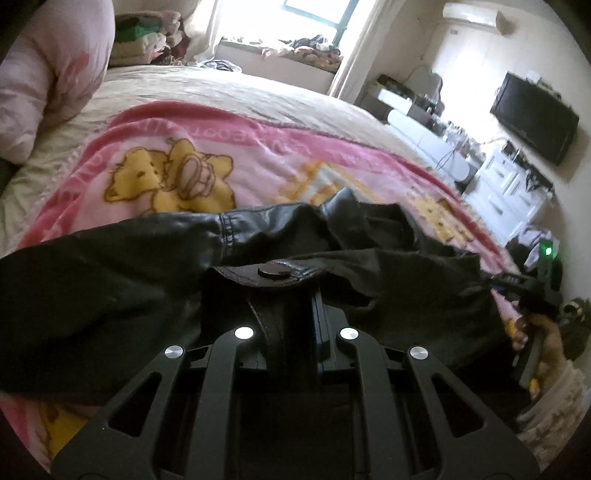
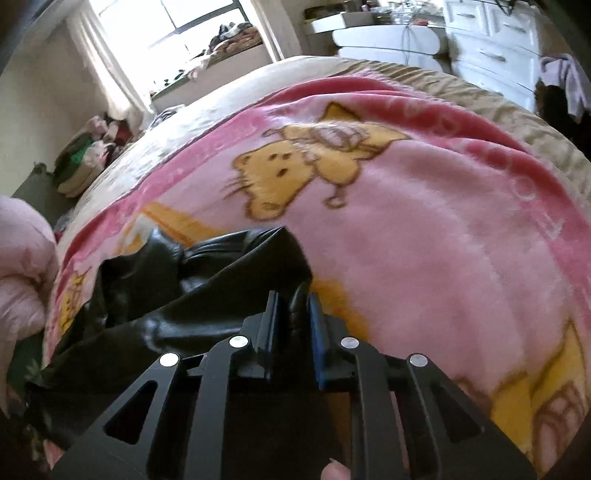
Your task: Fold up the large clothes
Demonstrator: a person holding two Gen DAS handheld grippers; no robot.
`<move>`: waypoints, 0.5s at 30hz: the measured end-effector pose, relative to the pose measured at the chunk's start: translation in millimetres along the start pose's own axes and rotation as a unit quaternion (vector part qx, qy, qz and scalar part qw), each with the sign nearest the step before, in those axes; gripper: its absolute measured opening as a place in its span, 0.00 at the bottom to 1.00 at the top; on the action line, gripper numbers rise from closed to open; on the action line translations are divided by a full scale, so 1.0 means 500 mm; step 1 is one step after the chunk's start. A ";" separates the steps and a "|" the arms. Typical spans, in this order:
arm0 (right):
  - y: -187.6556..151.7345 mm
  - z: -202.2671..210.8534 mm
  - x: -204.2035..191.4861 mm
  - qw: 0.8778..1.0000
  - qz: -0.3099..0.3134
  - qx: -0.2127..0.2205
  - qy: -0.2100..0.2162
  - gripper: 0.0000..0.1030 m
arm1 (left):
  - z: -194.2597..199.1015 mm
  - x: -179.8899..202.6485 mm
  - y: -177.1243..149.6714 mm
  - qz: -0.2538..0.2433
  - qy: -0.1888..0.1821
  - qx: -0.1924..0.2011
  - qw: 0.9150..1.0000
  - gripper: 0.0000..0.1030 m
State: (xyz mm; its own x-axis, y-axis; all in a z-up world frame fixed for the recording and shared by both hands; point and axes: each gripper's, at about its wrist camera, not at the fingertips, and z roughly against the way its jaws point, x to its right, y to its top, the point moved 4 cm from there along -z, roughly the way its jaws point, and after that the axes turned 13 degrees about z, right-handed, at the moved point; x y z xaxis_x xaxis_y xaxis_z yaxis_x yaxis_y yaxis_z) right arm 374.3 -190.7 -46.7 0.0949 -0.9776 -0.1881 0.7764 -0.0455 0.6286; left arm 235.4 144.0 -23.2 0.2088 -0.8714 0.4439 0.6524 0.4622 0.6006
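Nearest the lens in the left wrist view, the left gripper is clamped tight on a tabbed edge of a black leather jacket, its jaws pressed together just below a round snap button on that tab. In the right wrist view, the right gripper is likewise pinched shut on a fold of the same jacket, with dark leather filling the narrow gap between its blue-edged pads; a fingertip of the person's hand shows at the bottom edge. Beyond both claws the jacket lies crumpled in a heap on a pink blanket printed with yellow cartoon animals, spread over a bed with a beige cover. A stitched seam runs across one bunched part, which may be a sleeve. A pink quilt is piled at the bed's edge, and white drawers and a dark television stand along the far wall, with a bright window behind. The leather looks heavy, glossy and fairly slick, supple enough to drape but thick enough to resist a sharp crease, so it will likely sag from two pinch points and may slide in the jaws. Seams, hems and the snap tab appear the surest places to hold, being thicker and less slippery than the open panels
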 end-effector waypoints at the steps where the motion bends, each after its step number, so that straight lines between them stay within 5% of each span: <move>1: -0.004 -0.008 0.007 1.000 0.002 -0.004 -0.012 0.13 | -0.011 -0.003 -0.003 -0.001 0.004 -0.006 1.000 0.07; 9: 0.000 0.017 0.002 0.998 0.038 0.003 -0.041 0.25 | -0.060 -0.035 -0.025 0.018 0.041 -0.055 0.997 0.16; 15: -0.013 0.114 -0.029 0.997 0.059 0.045 0.005 0.46 | -0.021 -0.041 -0.003 0.041 0.028 -0.056 0.997 0.40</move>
State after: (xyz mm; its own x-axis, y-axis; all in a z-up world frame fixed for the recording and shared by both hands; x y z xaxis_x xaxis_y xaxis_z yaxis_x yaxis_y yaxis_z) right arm 332.6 -187.7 -5.0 0.1890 -0.9750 -0.1165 0.7005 0.0507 0.7119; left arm 237.8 159.5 -40.2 0.3031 -0.8401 0.4498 0.7079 0.5145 0.4839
